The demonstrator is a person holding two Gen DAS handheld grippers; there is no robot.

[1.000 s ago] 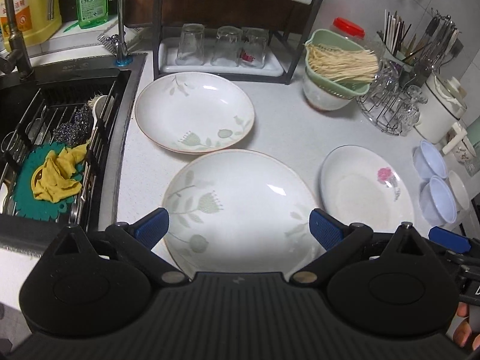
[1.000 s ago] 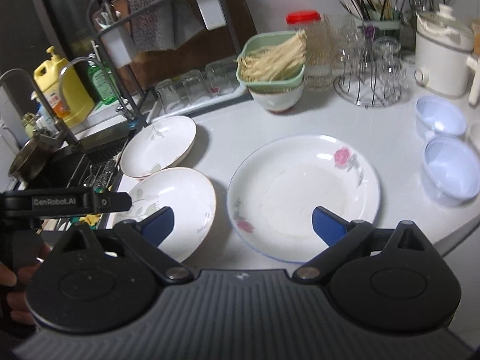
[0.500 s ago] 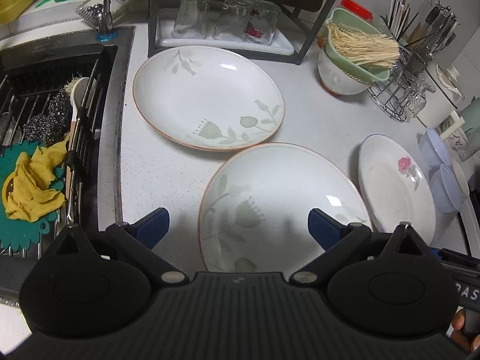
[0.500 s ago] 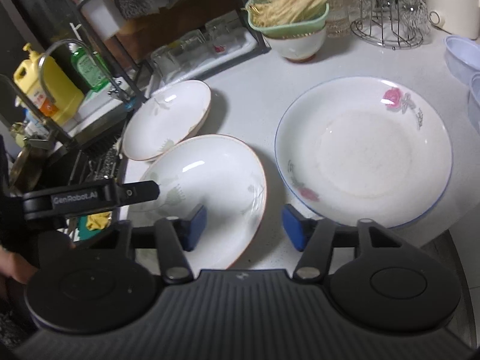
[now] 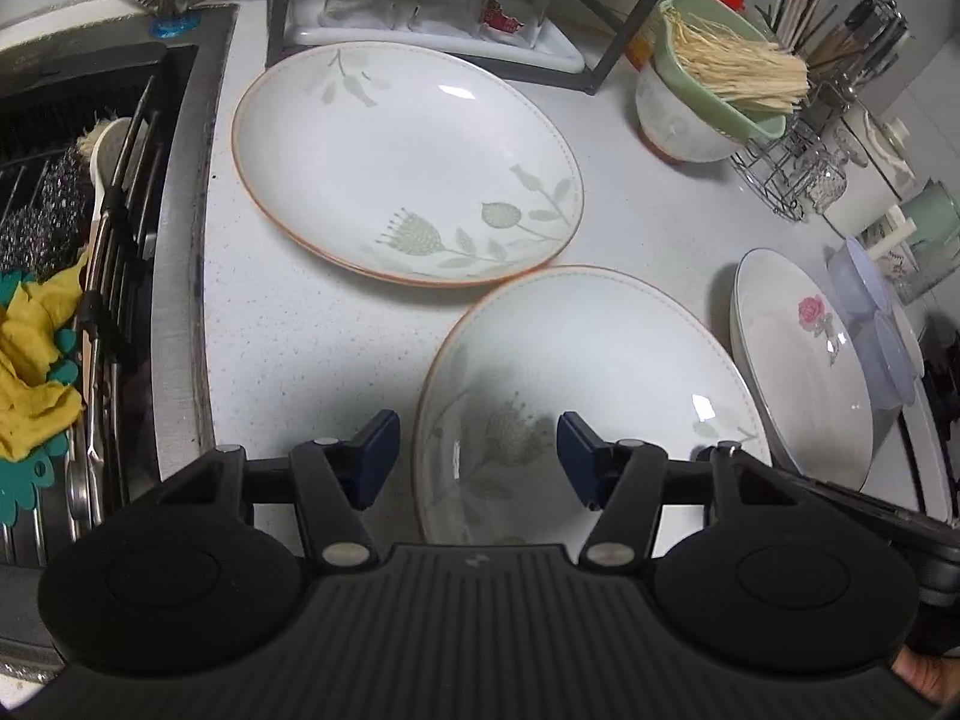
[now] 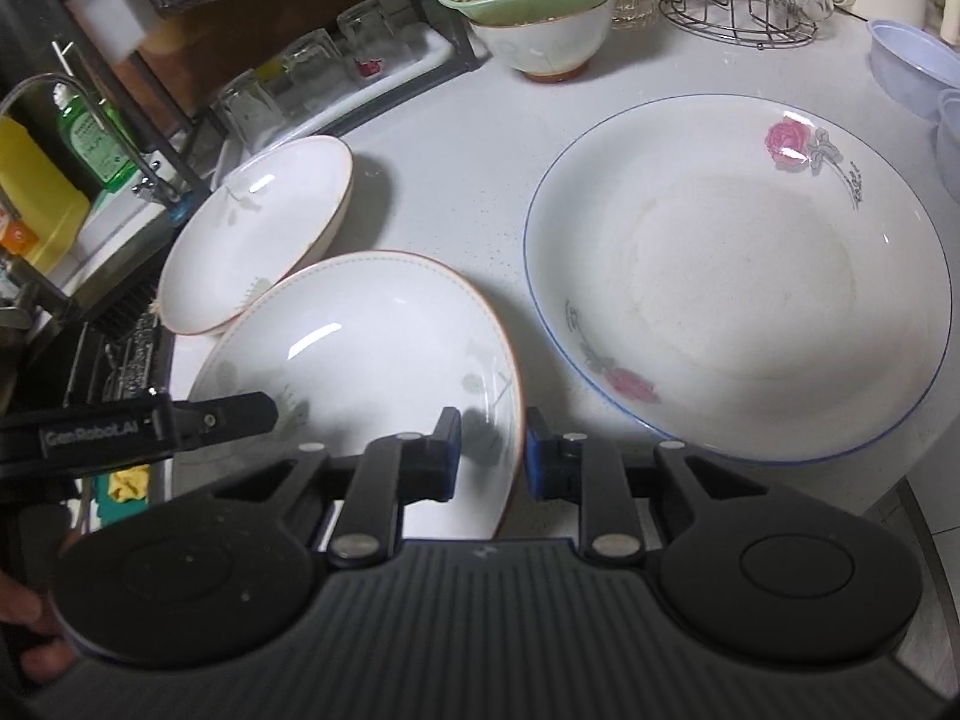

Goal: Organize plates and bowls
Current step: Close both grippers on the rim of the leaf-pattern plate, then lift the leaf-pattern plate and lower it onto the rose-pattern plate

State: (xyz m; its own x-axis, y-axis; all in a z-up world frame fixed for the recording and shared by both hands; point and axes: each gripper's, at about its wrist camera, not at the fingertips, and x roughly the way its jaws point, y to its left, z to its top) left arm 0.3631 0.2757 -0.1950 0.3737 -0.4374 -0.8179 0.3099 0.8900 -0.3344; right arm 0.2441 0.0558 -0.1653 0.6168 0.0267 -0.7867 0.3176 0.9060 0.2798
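Step in hand: the person appears to be taking hold of the near leaf plate (image 6: 360, 354) at two opposite rims, probably to lift it and stack it on the far leaf plate (image 5: 408, 162)
Right gripper (image 6: 493, 456): fingers apart with only a narrow gap left, one pad inside the plate's bowl and one outside, so the right rim runs between them; whether either pad already touches the rim cannot be told
Left gripper (image 5: 477, 459): fingers apart with a wider gap, the plate's left rim passing between them; the right pad (image 5: 579, 450) hangs over the plate's inner face, the left pad over the counter (image 5: 300, 336) just beside the rim
Doing it well: both grips should bite on the rim's slope, not its very lip, and close evenly so the plate does not tip toward one side; it should rise level before it travels
Risk: glazed china looks slick, and a one-sided pinch could let the plate swing or chip against its neighbour
Near leaf plate position: on the counter, its far edge touching or just beside the far leaf plate, which one cannot tell; its right edge near the rose plate (image 6: 744, 276)
Rose plate and lilac bowls (image 6: 918, 66): untouched, further right, left for later
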